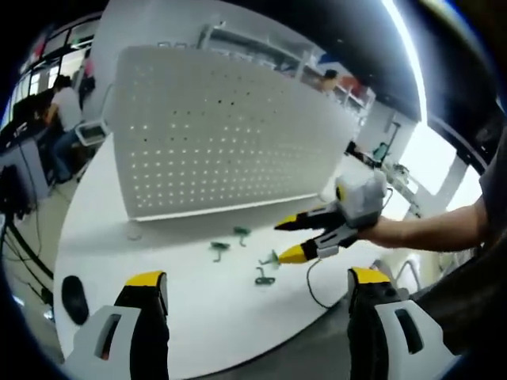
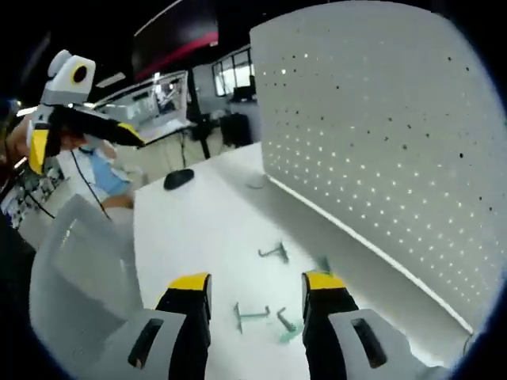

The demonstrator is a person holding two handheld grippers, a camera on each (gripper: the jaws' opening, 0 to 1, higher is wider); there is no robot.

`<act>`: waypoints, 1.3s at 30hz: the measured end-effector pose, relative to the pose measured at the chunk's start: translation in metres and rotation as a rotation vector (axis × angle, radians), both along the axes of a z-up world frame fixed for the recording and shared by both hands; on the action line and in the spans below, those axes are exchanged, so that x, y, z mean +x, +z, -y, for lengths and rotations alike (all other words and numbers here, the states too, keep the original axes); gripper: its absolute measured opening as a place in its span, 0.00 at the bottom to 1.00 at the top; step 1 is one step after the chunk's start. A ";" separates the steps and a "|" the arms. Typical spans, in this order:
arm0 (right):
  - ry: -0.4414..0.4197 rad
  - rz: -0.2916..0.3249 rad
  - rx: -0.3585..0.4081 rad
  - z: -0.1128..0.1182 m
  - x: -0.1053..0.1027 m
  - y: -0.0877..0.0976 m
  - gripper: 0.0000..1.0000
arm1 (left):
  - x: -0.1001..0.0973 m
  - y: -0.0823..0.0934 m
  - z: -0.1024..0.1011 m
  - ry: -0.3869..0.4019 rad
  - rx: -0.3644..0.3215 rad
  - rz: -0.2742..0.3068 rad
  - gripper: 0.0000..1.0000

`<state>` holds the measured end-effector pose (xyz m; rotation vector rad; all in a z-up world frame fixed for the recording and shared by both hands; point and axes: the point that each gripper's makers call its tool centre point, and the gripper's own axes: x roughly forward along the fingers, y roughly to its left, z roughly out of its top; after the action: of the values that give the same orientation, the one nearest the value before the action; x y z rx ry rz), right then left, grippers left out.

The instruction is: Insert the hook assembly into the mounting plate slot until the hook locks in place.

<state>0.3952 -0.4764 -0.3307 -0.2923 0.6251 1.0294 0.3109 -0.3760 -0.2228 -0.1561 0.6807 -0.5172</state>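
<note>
The left gripper view looked from off the tabletop [image 1: 198, 317] edge toward the pegboard [image 1: 222, 134] at 12 o'clock; the right gripper view hovered nearer, pegboard [image 2: 380, 142] at 2 o'clock. Both shared the hooks [image 1: 242, 253] [image 2: 269, 305].

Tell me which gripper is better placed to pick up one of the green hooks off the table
Right, probably. The right gripper is open and low over the table, with green hooks lying just past its jaws. The left gripper is also open but sits farther back from the hooks, which lie nearer the pegboard.
</note>
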 end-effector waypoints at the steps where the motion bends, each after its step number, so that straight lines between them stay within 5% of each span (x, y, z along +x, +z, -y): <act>1: 0.012 0.002 -0.002 -0.005 0.004 -0.003 0.43 | 0.000 0.000 -0.001 0.000 0.000 -0.001 0.96; 11: 0.124 -0.033 -0.061 -0.038 0.021 -0.034 0.32 | -0.001 -0.005 -0.010 0.041 -0.021 -0.011 0.96; 21: 0.162 -0.033 -0.172 -0.046 0.045 -0.070 0.27 | -0.002 -0.006 -0.022 0.090 -0.027 -0.024 0.96; 39: 0.199 0.005 -0.266 -0.054 0.069 -0.091 0.05 | -0.002 -0.018 -0.028 0.126 -0.027 -0.054 0.96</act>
<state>0.4639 -0.4222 -0.4218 -0.5998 0.7407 1.1359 0.3089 -0.3477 -0.2407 -0.2374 0.7118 -0.4021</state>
